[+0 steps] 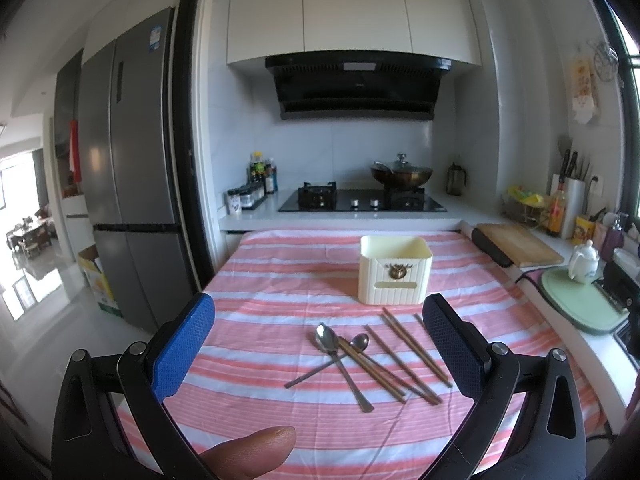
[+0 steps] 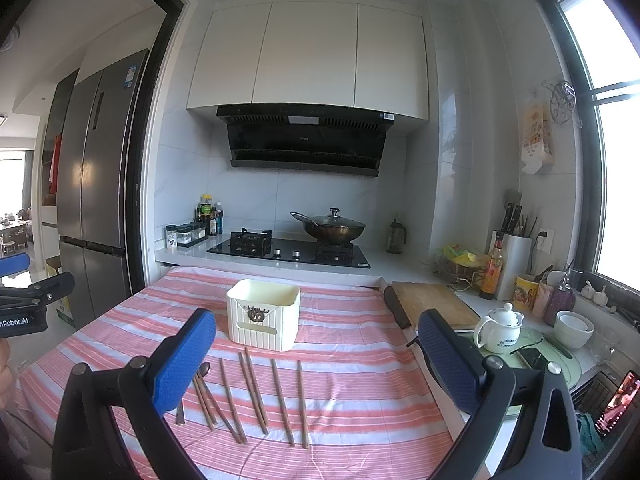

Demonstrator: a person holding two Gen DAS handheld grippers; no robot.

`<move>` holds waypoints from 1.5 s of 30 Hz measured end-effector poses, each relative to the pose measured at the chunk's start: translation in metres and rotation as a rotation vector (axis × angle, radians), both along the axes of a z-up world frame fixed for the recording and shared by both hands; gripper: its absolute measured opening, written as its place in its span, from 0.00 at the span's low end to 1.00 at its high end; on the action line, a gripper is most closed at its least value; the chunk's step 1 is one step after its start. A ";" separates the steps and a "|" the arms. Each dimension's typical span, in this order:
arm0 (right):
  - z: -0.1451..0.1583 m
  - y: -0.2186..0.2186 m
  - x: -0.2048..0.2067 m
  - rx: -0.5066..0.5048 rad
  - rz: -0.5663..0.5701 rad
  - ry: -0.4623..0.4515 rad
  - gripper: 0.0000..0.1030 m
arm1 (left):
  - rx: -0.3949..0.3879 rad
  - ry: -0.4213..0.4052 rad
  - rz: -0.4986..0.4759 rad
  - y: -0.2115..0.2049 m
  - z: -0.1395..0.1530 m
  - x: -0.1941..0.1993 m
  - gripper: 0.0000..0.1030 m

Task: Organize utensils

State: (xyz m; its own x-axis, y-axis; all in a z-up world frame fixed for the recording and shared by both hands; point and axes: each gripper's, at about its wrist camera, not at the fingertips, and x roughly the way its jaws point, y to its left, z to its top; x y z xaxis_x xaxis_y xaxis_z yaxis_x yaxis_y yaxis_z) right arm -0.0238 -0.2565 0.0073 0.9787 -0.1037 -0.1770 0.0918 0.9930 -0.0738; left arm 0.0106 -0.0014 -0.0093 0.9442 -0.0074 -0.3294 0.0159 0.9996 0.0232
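Striped tablecloth [image 1: 280,280] before kitchen stove [image 1: 362,200]

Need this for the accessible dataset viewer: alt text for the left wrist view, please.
Open left gripper hovers above two spoons and several wooden chopsticks scattered on a pink-striped tablecloth. A cream utensil holder stands just beyond them, apparently empty. Behind are a gas stove with a lidded wok and a refrigerator.
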 end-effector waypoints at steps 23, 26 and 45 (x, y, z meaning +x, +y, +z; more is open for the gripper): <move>-0.011 0.000 0.010 -0.006 -0.006 0.027 1.00 | -0.006 0.034 0.007 0.002 -0.010 0.012 1.00; -0.012 0.001 0.012 -0.007 -0.007 0.033 1.00 | -0.008 0.043 0.009 0.002 -0.012 0.014 1.00; -0.041 -0.005 0.041 -0.010 -0.033 0.114 1.00 | -0.008 0.160 0.055 0.009 -0.049 0.056 1.00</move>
State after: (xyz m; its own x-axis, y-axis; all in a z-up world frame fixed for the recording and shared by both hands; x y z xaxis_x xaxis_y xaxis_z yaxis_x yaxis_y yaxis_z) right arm 0.0173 -0.2616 -0.0333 0.9485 -0.1376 -0.2853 0.1148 0.9888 -0.0954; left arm 0.0664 0.0075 -0.0583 0.8789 0.0392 -0.4755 -0.0358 0.9992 0.0163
